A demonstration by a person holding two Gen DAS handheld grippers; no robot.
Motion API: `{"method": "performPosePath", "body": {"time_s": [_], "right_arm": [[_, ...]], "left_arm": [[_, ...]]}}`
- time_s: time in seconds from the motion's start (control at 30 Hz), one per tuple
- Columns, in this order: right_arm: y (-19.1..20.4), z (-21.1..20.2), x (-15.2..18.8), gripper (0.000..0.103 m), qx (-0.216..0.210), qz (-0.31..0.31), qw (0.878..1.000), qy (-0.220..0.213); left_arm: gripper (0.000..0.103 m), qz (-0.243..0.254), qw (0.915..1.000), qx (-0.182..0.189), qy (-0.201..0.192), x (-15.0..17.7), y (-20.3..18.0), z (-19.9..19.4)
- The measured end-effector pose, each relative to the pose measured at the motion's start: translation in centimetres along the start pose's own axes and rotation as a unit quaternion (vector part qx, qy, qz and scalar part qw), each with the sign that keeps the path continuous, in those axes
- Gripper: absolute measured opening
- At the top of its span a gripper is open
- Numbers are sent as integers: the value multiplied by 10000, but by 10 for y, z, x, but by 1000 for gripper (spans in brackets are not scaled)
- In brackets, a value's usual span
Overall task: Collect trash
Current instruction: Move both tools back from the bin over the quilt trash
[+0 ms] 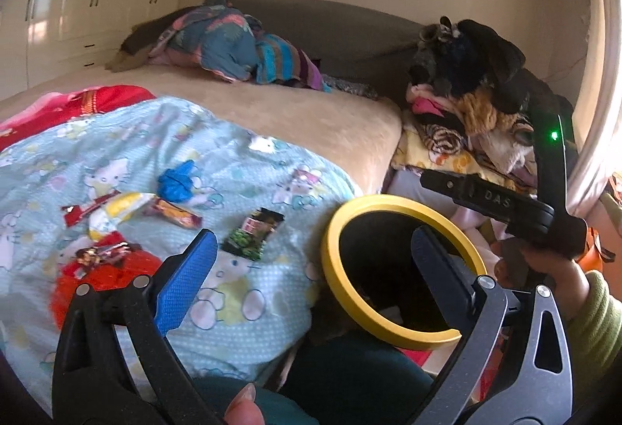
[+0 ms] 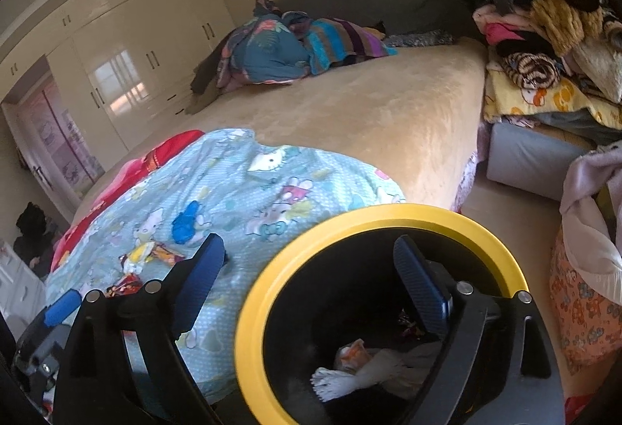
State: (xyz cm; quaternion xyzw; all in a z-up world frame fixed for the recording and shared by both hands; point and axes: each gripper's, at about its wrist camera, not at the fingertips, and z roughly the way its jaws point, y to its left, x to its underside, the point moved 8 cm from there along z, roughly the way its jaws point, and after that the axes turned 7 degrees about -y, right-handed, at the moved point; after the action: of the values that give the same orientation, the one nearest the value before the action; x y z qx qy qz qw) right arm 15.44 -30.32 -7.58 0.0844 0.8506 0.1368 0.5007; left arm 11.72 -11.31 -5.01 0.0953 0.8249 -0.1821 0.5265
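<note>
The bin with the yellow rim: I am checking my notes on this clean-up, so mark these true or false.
1. The bin already holds trash. True: a white wrapper lies inside.
2. The blue wad is in the bin. False: it lies on the cartoon quilt.
3. The left gripper clamps the green packet. False: it is open, holding nothing.
4. The right gripper is open. True.
5. The bin stands on the quilt. False: it sits beside the bed.
</note>
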Motion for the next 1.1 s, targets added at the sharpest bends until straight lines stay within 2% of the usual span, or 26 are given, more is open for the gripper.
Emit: {"method": "performPosePath", "body": {"time_s": [0.53, 1.1], "right_arm": [[46, -6, 5, 89, -406, -286, 9988, -4], [93, -10, 16, 89, -832, -662, 9943, 3]], "left_arm": [[92, -143, 9983, -450, -341, -14, 39, -26], [92, -370, 9927, -945, -653, -26, 85, -54]]}}
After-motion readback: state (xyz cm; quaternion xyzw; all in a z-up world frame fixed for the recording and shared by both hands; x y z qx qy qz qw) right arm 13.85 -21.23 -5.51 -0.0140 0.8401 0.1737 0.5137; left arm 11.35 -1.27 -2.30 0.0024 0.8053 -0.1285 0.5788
